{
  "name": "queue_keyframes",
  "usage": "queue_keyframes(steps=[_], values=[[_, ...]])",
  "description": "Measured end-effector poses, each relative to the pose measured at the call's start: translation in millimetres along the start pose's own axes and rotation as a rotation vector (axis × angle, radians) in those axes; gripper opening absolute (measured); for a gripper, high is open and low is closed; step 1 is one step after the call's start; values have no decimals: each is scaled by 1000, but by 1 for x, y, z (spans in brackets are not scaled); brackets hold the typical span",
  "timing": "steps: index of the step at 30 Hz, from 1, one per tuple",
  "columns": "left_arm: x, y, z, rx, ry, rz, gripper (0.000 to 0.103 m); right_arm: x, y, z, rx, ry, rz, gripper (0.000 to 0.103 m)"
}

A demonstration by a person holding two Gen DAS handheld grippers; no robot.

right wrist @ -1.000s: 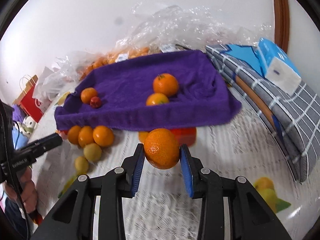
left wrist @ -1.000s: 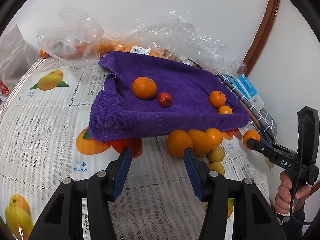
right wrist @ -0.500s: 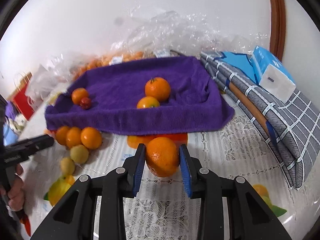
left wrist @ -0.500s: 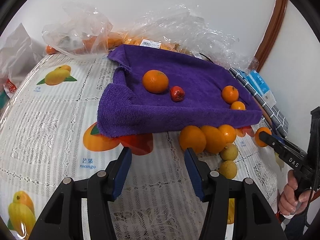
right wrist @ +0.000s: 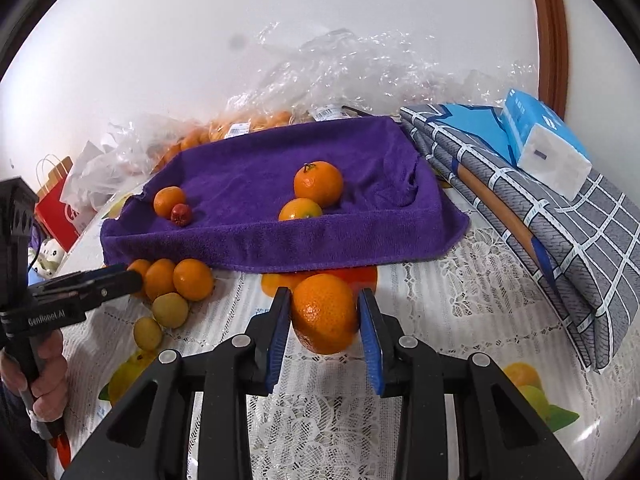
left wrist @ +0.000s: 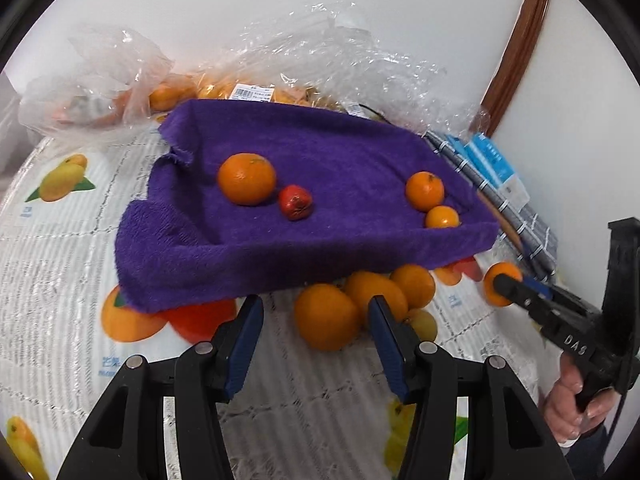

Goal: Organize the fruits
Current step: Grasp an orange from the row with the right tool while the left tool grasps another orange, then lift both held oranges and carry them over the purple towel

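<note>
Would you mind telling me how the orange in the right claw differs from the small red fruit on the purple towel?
The orange is larger and orange-skinned; the red fruit is small and dark red. The orange is gripped by the right claw above the tablecloth; the red fruit rests on the towel beside another orange. Both are roundish.

A: Where are the fruits?

B: Four on the purple towel (right wrist: 360,236): three oranges (right wrist: 318,183) and a small red fruit (right wrist: 181,214), perhaps a tomato. A loose heap (right wrist: 176,280) lies on the table beside its front edge.
</note>
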State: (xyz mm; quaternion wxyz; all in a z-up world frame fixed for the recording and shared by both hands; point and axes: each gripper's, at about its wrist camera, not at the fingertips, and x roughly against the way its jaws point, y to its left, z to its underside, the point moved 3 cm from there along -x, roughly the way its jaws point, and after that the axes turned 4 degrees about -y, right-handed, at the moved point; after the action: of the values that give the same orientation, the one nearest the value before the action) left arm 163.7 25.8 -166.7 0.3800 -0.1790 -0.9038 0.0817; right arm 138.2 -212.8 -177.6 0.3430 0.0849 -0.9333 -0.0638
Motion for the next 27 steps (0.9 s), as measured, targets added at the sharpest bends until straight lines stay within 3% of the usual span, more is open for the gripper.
queue_keyframes(steps=[1,3,10,19,27], values=[[0,0,0,3,-2,16,38,-1,1,0,3,4,-3,34],[0,1,-1,20,-7,39,33,-2,1,1,4,10,-9,34],[10,6,0,68,-61,53,32,-3,-1,0,-12,6,-35,34],[2,0,3,36,-21,7,32,-2,-4,0,-31,2,-44,34],[2,3,0,67,-41,34,32,-6,1,0,-15,17,-51,34]])
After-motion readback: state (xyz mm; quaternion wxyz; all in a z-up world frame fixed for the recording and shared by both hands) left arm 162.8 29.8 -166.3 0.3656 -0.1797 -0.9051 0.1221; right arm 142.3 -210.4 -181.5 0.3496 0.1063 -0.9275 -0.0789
